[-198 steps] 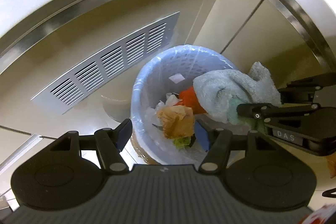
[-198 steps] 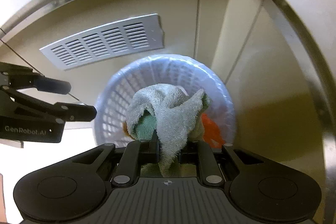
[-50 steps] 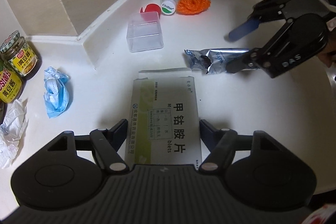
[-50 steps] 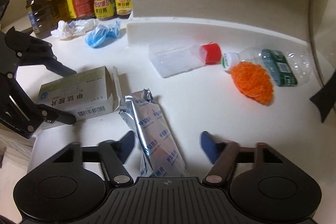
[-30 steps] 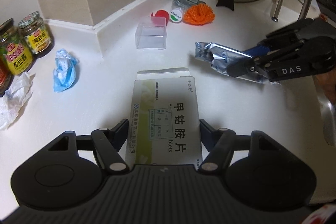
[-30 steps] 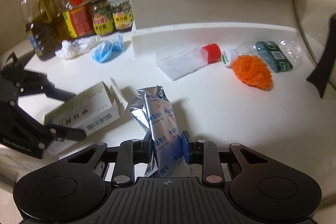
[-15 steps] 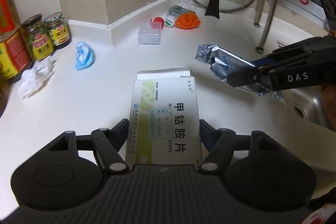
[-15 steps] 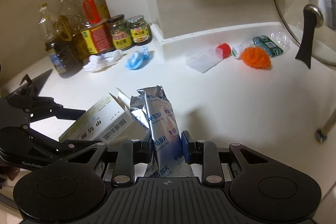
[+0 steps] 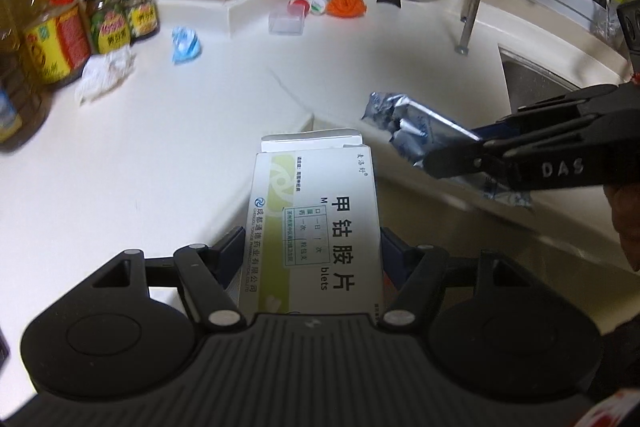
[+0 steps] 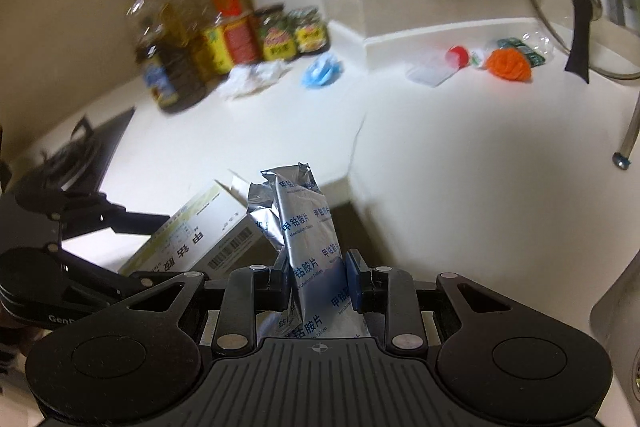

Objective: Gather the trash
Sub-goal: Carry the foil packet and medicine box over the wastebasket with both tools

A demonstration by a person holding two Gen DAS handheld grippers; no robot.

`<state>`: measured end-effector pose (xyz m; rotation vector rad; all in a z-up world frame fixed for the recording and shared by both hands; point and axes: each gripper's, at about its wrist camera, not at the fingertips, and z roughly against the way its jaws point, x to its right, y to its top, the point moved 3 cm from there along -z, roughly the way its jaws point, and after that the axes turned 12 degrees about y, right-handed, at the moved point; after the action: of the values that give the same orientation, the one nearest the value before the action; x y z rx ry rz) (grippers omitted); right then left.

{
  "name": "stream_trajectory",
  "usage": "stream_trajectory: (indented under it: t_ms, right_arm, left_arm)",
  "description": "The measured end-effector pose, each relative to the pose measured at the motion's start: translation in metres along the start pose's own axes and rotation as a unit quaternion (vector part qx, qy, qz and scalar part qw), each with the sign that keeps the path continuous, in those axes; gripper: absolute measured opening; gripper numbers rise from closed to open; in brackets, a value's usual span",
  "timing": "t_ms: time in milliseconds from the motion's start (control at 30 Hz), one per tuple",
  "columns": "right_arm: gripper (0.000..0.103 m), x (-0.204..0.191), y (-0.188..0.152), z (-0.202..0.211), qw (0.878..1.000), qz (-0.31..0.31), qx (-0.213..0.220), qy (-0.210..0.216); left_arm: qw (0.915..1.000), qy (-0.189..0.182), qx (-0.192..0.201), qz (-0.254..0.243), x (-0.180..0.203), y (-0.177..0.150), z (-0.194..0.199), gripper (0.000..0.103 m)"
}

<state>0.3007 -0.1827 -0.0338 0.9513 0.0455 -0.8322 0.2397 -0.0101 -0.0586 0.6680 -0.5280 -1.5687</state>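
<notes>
My left gripper [image 9: 312, 251] is shut on a white and green medicine box [image 9: 316, 219], held in the air over the edge of the white counter [image 9: 168, 147]. The box's end flap stands open. To its right, my right gripper [image 9: 456, 151] is shut on a silver foil tablet packet [image 9: 404, 123]. In the right wrist view the foil packet [image 10: 312, 227] stands up between the right gripper [image 10: 318, 277] pads, and the medicine box [image 10: 200, 231] shows at left in the left gripper [image 10: 132, 247].
On the counter lie a blue face mask [image 9: 185, 43], crumpled white paper [image 9: 105, 70], a clear plastic box [image 9: 286, 23], a red cap [image 9: 299, 3], an orange scrubber [image 9: 347, 5] and a crushed bottle [image 10: 524, 51]. Jars and oil bottles [image 9: 52, 35] stand left. Sink [image 9: 532, 83] at right.
Both grippers have drawn back from the wall with their loads. The counter items look smaller and farther, and the counter's front edge and the sink have come into view.
</notes>
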Motion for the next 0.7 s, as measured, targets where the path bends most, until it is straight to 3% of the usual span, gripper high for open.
stream_trajectory:
  t_ms: [133, 367, 700]
  right_arm:
    - [0.028, -0.012, -0.018, -0.014, 0.999, 0.027, -0.037, 0.008]
    - [0.028, 0.003, -0.052, -0.043, 0.994, 0.046, -0.097, 0.010]
    - [0.028, 0.030, -0.090, -0.088, 0.987, 0.063, -0.148, 0.002]
  left_arm:
    - [0.9994, 0.003, -0.026, 0.023, 0.005, -0.023, 0.003, 0.068]
    - [0.9943, 0.020, -0.086, 0.060, 0.020, -0.063, -0.023, 0.068]
    - [0.9795, 0.069, -0.142, 0.124, 0.030, -0.102, -0.069, 0.068]
